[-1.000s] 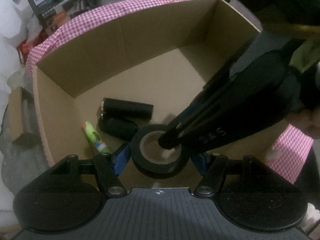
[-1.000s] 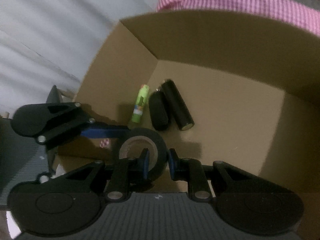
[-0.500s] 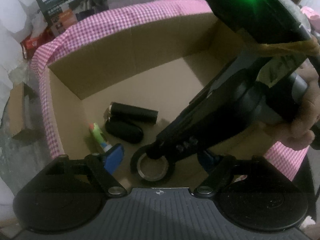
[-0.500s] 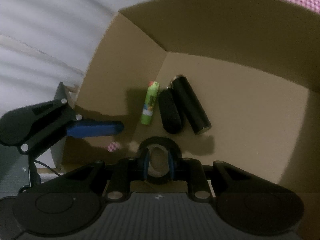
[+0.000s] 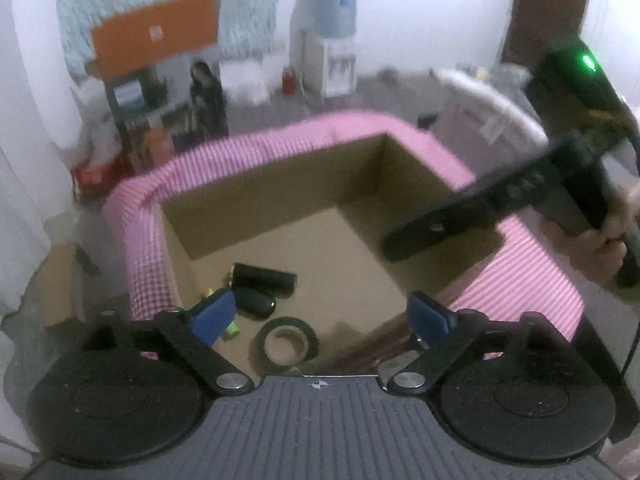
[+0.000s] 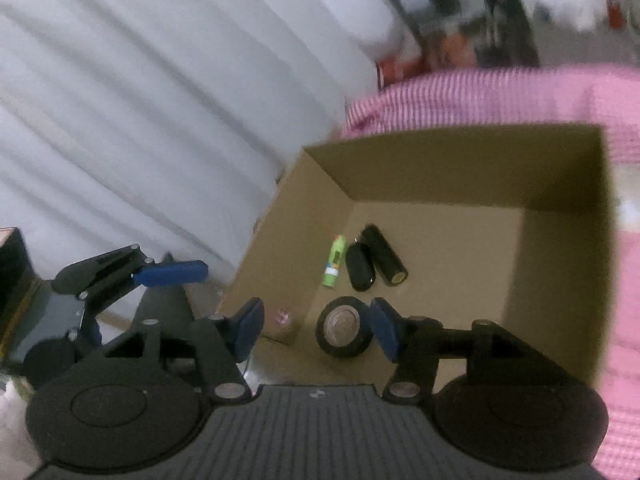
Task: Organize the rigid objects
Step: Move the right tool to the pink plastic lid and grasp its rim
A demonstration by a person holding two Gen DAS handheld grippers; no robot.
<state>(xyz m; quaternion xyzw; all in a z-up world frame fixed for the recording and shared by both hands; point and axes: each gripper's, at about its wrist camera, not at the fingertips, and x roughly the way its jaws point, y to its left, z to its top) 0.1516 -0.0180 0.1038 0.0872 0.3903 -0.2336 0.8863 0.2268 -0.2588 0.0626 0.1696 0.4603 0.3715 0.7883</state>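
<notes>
A black tape roll (image 5: 287, 340) lies flat on the floor of an open cardboard box (image 5: 280, 184); it also shows in the right wrist view (image 6: 343, 332). Beside it lie a black cylinder (image 5: 264, 279), a black oval case (image 5: 254, 302) and a green tube (image 6: 333, 262). My left gripper (image 5: 320, 316) is open and empty above the box's near side. My right gripper (image 6: 316, 326) is open and empty, raised above the tape roll; it shows in the left wrist view (image 5: 424, 236) at the right.
The box sits on pink checked cloth (image 5: 520, 280). White fabric (image 6: 140, 120) lies left of the box. A cluttered room with an orange board (image 5: 156, 40) and a water dispenser (image 5: 328, 52) lies behind.
My right gripper opened and let go of the tape roll, which now lies in the box. Both grippers rose up and away from the box.
</notes>
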